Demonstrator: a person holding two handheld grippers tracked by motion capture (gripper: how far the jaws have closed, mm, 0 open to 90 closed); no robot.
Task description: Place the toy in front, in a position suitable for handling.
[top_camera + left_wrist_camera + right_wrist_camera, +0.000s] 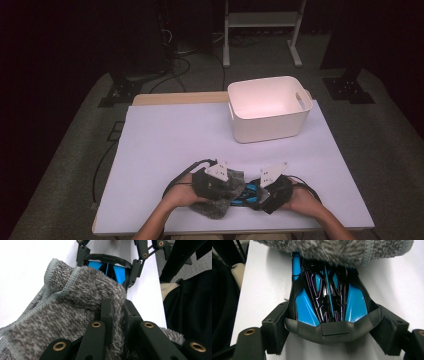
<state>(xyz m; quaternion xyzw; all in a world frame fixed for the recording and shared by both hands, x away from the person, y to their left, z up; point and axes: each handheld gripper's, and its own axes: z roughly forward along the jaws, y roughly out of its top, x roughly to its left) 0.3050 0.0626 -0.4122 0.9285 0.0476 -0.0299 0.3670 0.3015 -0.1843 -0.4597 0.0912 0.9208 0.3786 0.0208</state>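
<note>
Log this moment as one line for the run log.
left gripper shut on grey fleece cloth | right gripper shut on blue toy car | cloth over car's front | white bin behind

Table lit bright from above, bg dark; close-ups soft, slight glare.

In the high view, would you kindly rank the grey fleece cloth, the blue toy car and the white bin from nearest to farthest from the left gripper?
1. Grey fleece cloth: pinched in the left gripper, at the table's near edge.
2. Blue toy car: just to the cloth's right, between the right gripper's jaws.
3. White bin: at the table's far right.
</note>
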